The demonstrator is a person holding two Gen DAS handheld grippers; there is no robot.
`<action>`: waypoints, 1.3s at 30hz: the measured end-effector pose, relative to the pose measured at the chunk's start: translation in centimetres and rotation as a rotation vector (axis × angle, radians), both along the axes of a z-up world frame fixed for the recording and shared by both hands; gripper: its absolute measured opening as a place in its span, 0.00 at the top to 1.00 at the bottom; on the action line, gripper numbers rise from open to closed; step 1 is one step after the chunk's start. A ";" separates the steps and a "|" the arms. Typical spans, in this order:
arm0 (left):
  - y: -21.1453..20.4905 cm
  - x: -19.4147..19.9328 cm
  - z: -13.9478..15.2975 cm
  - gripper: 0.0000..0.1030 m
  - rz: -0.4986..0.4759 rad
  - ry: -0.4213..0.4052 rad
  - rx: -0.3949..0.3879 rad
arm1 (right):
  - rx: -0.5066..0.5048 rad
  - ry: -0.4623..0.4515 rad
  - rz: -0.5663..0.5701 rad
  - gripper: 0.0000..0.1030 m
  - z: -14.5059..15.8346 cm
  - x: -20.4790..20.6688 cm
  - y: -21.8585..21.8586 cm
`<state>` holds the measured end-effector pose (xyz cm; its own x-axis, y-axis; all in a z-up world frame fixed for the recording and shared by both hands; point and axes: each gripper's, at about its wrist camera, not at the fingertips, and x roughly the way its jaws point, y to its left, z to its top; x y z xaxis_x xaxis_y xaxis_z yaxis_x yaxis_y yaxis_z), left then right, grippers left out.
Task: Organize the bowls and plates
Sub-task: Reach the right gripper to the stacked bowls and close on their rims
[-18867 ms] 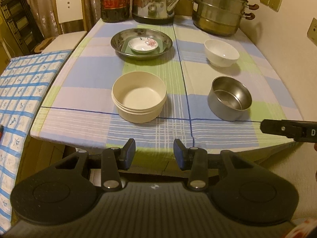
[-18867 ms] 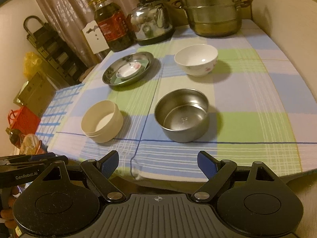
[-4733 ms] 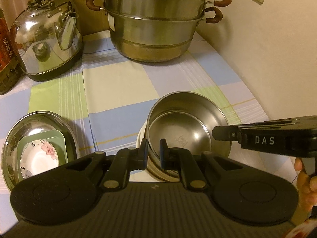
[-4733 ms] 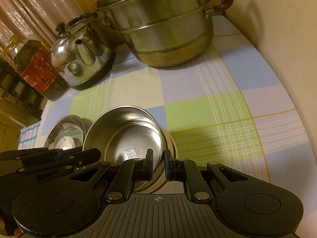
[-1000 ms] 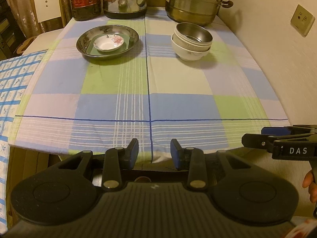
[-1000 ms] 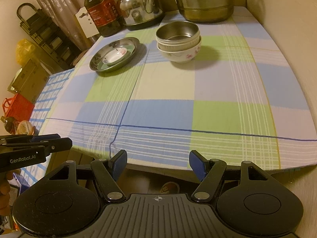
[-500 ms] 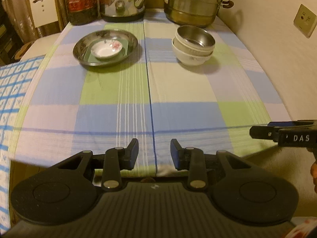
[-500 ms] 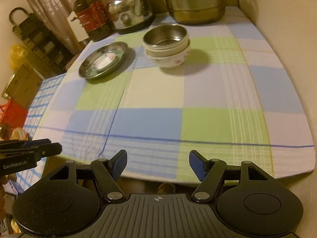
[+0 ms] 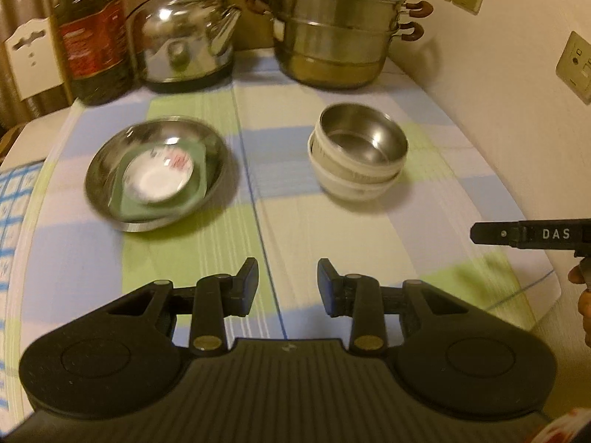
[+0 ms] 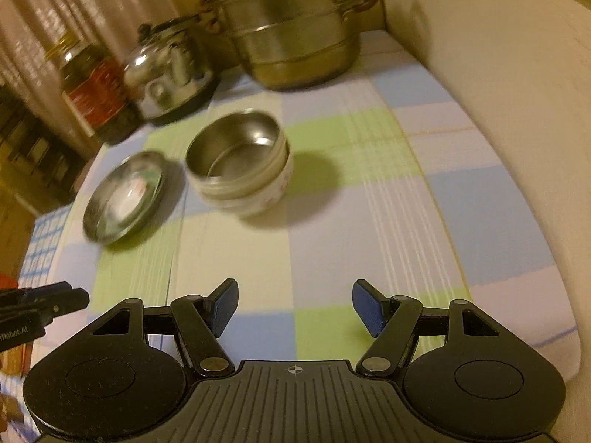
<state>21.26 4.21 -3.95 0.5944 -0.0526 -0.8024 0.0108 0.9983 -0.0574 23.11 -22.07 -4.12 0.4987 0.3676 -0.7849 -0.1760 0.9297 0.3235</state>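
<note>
Three bowls: nested in one stack, steel bowl on top, cream bowl under it, white flowered bowl at the bottom, standing right of the counter's blue centre line.
Plate stack: steel plate on the left carries a green square dish and a small white saucer; well apart from the bowls.
Step in hand: looks like a last check or tidy, since both piles already seem sorted.
Left tongs: released, nothing between the jaws, hanging over the near counter.
Right tongs: released too, jaws wide, empty, pointed toward the bowl stack.
Doing it well: if you straighten the bowls, take the bottom bowl's wall, not the steel rim, so the pile won't tip.
Watch: blurred frames; slow down before touching anything.
Surroundings: kettle, steamer pot and oil bottle line the far edge; keep clear.
</note>
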 end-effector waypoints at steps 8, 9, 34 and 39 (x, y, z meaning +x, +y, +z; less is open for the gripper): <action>0.4 6.1 0.1 0.70 -0.109 -0.027 -0.023 | 0.024 -0.032 -0.089 0.33 -0.1 4.0 1.6; 0.2 6.6 0.0 0.70 -0.121 -0.027 -0.025 | 0.024 -0.035 -0.101 0.33 -0.2 4.3 1.9; -1.8 16.7 -3.7 0.71 -0.103 0.016 -0.077 | 0.045 -0.031 -0.086 0.59 -3.4 12.8 5.3; -2.0 17.2 -4.6 0.85 -0.084 0.049 -0.096 | 0.043 -0.015 -0.040 0.71 -3.9 14.1 5.2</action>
